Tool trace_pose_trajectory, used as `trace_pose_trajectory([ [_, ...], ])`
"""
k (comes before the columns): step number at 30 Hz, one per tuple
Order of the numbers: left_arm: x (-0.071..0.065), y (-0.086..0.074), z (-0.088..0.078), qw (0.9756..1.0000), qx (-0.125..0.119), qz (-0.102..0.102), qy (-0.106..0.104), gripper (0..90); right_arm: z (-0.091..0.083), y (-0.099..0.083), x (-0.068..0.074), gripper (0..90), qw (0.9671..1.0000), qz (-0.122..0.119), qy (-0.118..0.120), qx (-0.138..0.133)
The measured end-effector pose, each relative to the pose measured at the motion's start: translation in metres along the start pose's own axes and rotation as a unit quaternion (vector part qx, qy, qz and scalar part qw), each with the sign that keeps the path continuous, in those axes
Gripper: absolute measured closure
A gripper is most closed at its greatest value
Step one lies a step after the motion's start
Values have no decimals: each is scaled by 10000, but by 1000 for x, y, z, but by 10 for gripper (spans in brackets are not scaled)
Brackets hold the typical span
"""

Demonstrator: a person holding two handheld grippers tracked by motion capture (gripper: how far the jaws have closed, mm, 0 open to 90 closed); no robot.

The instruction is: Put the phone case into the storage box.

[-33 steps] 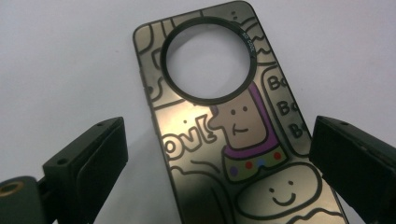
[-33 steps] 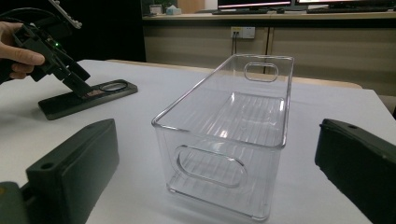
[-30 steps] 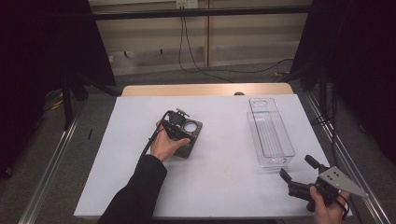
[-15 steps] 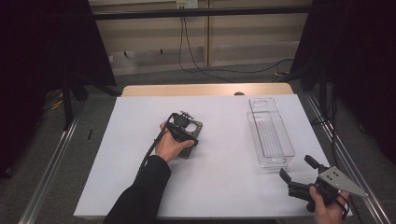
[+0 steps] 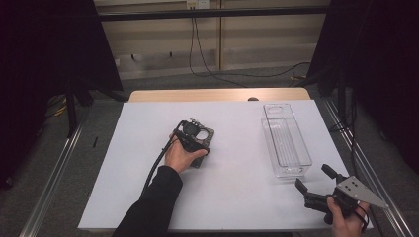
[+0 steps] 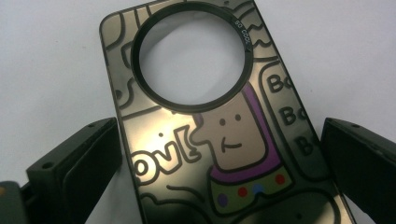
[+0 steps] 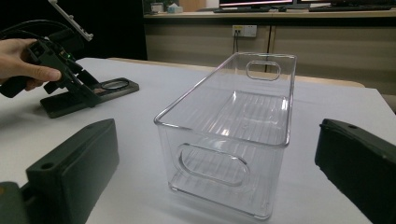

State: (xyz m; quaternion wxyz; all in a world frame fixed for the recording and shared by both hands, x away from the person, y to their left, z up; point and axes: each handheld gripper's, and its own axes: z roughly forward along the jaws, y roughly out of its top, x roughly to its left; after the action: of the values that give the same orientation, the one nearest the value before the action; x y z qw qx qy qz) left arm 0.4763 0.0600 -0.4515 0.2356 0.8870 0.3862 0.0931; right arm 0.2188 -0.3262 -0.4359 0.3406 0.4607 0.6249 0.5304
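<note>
The left tongs (image 5: 193, 137) are low over the phone case (image 6: 224, 126), their two jaws spread wide with the case lying between them; from the left gripper view there is a sliver of white on each side, so the jaws look apart from its long edges, not pressing on them. The case is a dark one with a cartoon figure drawn on it and a big round camera hole, and it lies flat on the tabletop (image 5: 237, 197) right beneath these tongs. Against the pictures from a second back, the left hand (image 5: 179, 157) has pushed a little forward and to its right, and the case seems to have slid along with it, a touch nearer the clear bin (image 5: 285, 143). I take that as the tongs still squaring up on the case, with the grasp itself not yet made: the jaws would need to close on the two long edges before any lift.

Out to the right of those tongs, well apart, stands the clear bin, empty, long side running away from the person. Nearer than it, by the tabletop's front corner, the right tongs (image 5: 315, 183) are held with jaws wide open on nothing, pointing at the bin's near end; they have barely shifted in that second. My guess is the case is meant for the bin
</note>
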Motion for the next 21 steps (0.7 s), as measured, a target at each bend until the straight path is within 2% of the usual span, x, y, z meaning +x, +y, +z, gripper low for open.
trace_pose_trajectory([
  [1, -1, 1, 1, 10000, -8, -76, 22, 0, 0, 0, 0, 0, 10000, 12, 0, -6],
  [3, -1, 1, 0, 10000, 21, -88, -5, 7, 0, 0, 0, 0, 10000, 8, -2, -12],
  [14, -1, 2, -2, 10000, 67, -57, -40, 49, 0, 1, 0, 0, 10000, 4, -12, -39],
  [16, -1, 3, -2, 10000, 82, 18, -34, 59, -1, 0, 0, 0, 10000, -2, -13, -40],
  [21, -2, 4, -3, 9999, 134, -24, -38, 73, -1, 0, 0, 0, 10000, -6, -3, -42],
])
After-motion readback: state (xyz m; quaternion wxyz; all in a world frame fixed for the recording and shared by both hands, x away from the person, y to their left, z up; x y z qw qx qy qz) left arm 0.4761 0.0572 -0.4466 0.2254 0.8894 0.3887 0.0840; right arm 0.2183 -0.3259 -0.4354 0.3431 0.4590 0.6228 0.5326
